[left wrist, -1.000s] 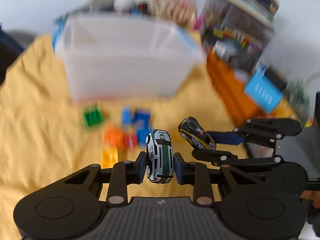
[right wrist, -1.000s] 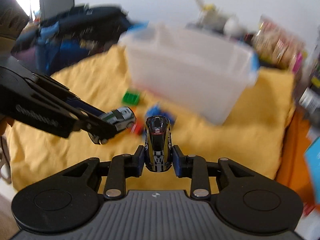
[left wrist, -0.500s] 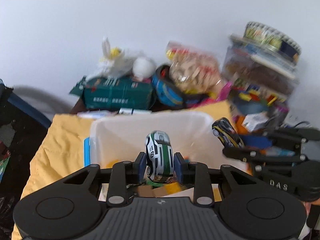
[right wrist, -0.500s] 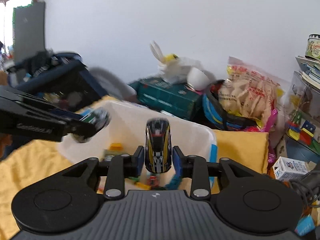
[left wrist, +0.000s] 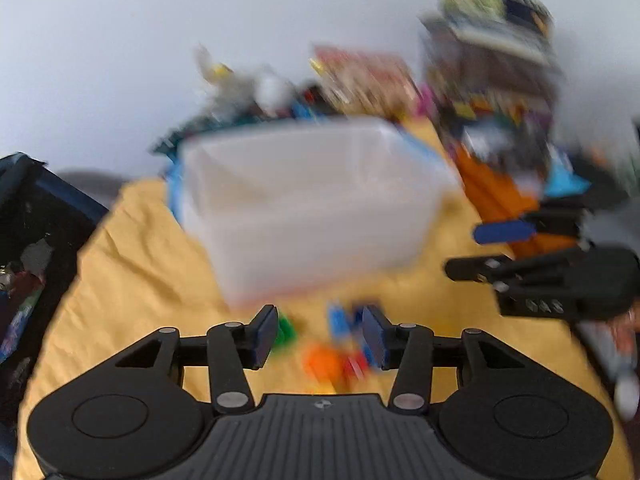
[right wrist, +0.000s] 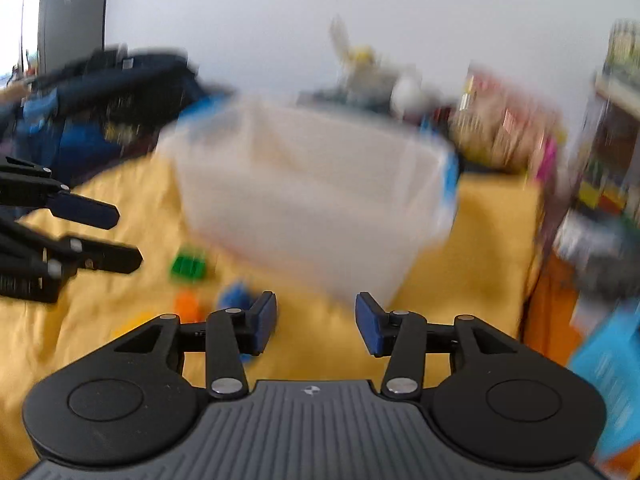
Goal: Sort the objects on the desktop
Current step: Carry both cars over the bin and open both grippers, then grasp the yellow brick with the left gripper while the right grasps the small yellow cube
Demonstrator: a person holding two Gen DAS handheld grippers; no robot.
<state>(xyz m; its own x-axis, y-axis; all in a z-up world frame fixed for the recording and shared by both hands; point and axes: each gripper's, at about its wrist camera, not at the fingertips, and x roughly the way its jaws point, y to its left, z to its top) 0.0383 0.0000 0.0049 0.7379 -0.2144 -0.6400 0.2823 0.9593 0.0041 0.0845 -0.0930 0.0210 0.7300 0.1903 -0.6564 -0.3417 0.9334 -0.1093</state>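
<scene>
Both my tongs are spread wide with nothing between the blue pads. My left tongs hang above the yellow cloth, just in front of the clear plastic bin, which sits on the cloth further back. Both views are smeared with blur, so small things are hard to read.

Between and just past my left pads lie a few loose toy bricks on the cloth: a green brick beside the left pad, a blue brick near the right pad, and an orange brick with a small red piece next to it, closer to me. I cannot tell their exact shapes.

My right tongs also point at the bin, off its near right corner. In that view the green brick lies on the cloth to the left, with the orange brick and a blue brick nearer my left pad. My left tongs show at the left edge there, spread apart.

My right tongs appear at the right of the left view. Behind the bin stands a blurred heap of clutter against a white wall.
</scene>
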